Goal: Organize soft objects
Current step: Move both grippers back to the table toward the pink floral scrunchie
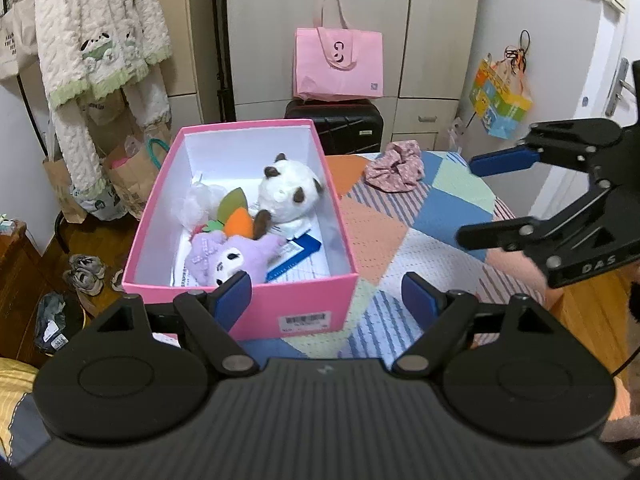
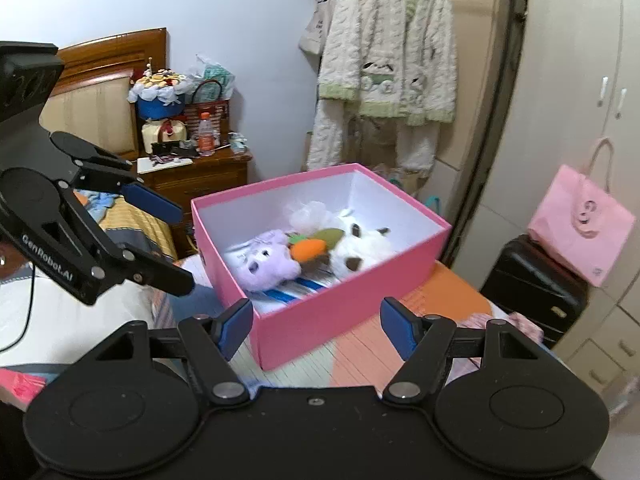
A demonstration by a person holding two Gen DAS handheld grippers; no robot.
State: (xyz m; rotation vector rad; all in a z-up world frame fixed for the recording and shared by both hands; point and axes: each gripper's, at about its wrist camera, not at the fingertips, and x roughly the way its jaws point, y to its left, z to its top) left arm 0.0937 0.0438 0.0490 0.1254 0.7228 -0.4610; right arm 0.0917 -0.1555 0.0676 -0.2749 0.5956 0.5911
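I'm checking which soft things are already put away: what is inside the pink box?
Inside the pink box: a white plush with brown ears, a purple plush, an orange carrot toy and something white and fluffy. Papers lie underneath, mostly covered.

A: Light? 
B: Even indoor light, fairly bright, soft shadows inside the pink box. 
A: Blur? 
B: Slight motion smear on the plush toys in the right view. Strong fisheye bending at edges, dark corners there.
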